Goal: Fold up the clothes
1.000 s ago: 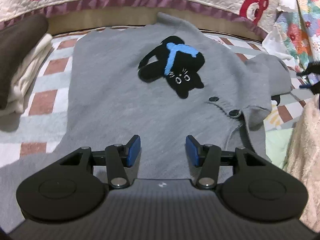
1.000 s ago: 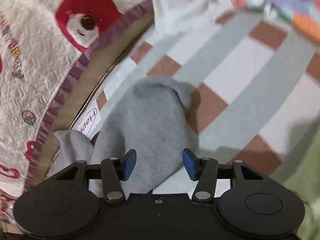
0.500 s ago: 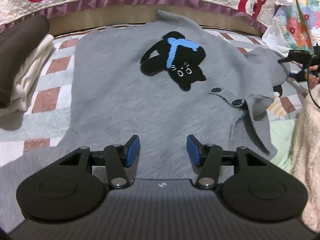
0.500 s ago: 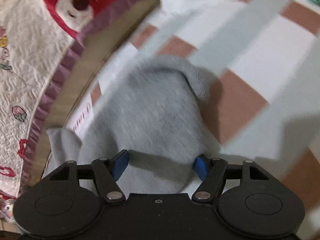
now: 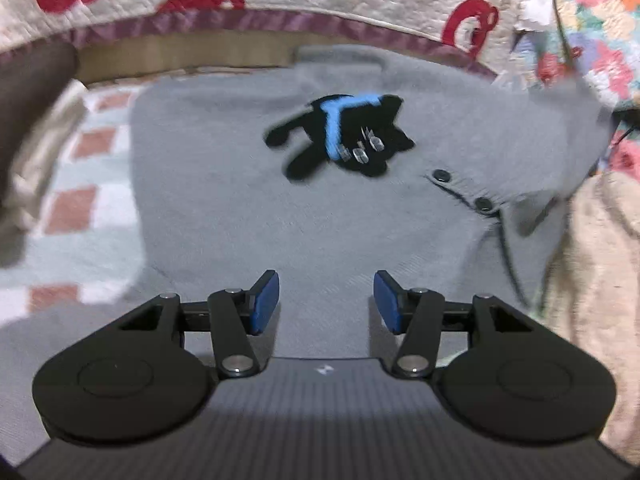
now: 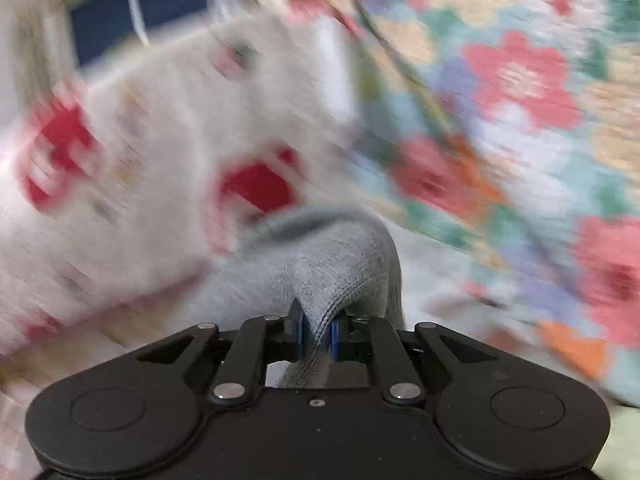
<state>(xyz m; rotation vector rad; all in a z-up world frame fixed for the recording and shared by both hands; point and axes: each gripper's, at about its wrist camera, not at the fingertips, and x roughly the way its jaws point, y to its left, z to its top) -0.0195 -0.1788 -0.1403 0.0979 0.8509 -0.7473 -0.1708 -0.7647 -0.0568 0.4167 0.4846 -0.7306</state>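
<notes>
Sweater (image 5: 248, 208): grey knit, spread flat on a checked bedcover (image 5: 84, 208), with one sleeve (image 6: 340, 272) pinched in the right gripper (image 6: 318, 336). Right jaws stand narrow, blue pads pressing a ribbed fold of the sleeve cuff between them; the cloth bulges up just beyond the tips. Behind it the right wrist view is heavily blurred: a white quilt with red motifs (image 6: 256, 184) to the left, a floral blanket (image 6: 520, 80) to the right. Left gripper (image 5: 326, 300) has its jaws wide apart, nothing between the blue pads, hovering over the lower body of the sweater; contact with the knit cannot be told. Beyond the tips, a black cat patch with a blue stripe (image 5: 340, 140) sits mid-chest, two dark buttons (image 5: 442, 176) to its right. The right-hand sleeve side rises off the bed toward the frame edge. Folded dark and cream cloth (image 5: 28, 128) lies at far left, a beige fleece (image 5: 592, 280) at right, the quilt along the top.
</notes>
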